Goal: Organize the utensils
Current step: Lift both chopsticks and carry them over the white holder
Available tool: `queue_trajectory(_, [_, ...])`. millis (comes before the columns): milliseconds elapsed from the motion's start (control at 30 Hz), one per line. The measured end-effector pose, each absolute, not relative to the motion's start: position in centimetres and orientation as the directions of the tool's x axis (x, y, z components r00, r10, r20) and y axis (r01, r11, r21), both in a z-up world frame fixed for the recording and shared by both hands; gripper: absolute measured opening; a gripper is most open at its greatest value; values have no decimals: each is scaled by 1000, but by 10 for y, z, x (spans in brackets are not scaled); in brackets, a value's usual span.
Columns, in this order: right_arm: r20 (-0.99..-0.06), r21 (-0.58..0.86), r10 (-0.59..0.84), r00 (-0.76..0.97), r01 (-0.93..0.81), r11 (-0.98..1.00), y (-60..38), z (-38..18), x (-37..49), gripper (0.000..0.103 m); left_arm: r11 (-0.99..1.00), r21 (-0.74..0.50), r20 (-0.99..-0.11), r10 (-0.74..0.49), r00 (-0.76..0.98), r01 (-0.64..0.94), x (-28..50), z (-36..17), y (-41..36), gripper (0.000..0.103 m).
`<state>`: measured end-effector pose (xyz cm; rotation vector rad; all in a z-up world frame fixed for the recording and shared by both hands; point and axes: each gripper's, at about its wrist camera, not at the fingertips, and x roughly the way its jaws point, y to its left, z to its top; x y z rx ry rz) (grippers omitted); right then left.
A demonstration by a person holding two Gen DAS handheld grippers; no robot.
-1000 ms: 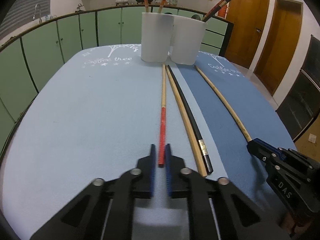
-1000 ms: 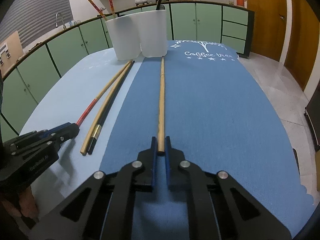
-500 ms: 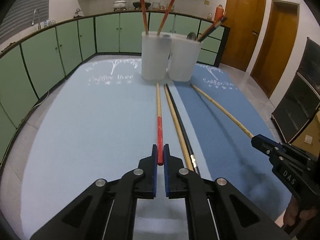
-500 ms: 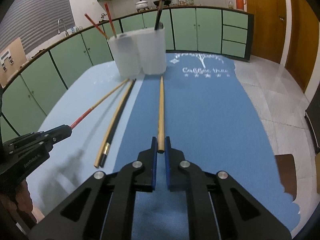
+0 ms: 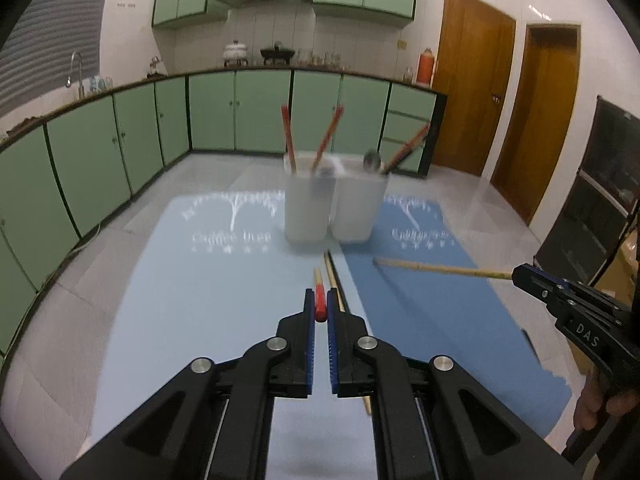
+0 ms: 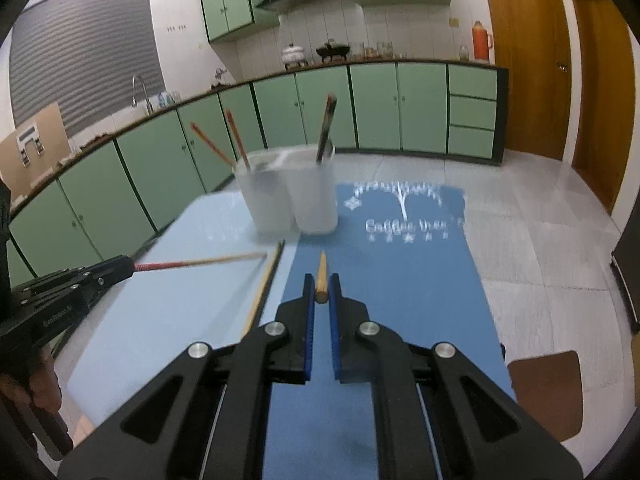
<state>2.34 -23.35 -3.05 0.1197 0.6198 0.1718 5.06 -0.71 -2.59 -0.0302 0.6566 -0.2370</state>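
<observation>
My left gripper (image 5: pixel 319 305) is shut on the red end of a red-and-wood chopstick (image 5: pixel 319 300), held in the air above the light blue mat (image 5: pixel 180 300). My right gripper (image 6: pixel 321 290) is shut on the end of a plain wooden chopstick (image 6: pixel 321 276), raised above the dark blue mat (image 6: pixel 400 280). Each view shows the other gripper from the side, stick pointing inward: the wooden chopstick (image 5: pixel 440 269) and the red one (image 6: pixel 192 263). Two white cups (image 5: pixel 306 208) (image 6: pixel 312 196) stand at the back with chopsticks in them. A tan and a black chopstick (image 6: pixel 264 284) lie on the table.
Green cabinets (image 5: pixel 100 160) and a counter with a sink run along the back and left. Wooden doors (image 5: pixel 472 92) stand at the right. A brown stool (image 6: pixel 544 392) sits beside the table's right edge. A person's hand (image 5: pixel 600 404) holds the right gripper.
Both grippers have risen, each lifting its chopstick off the mats. The table and cups now look lower and farther away.
</observation>
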Motion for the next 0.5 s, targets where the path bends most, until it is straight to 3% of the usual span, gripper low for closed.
queue_trajectory(500, [-498, 206, 267, 825, -187, 961, -240, 37, 64, 6, 968, -83, -493, -245, 835, 235, 73, 28, -3, 6])
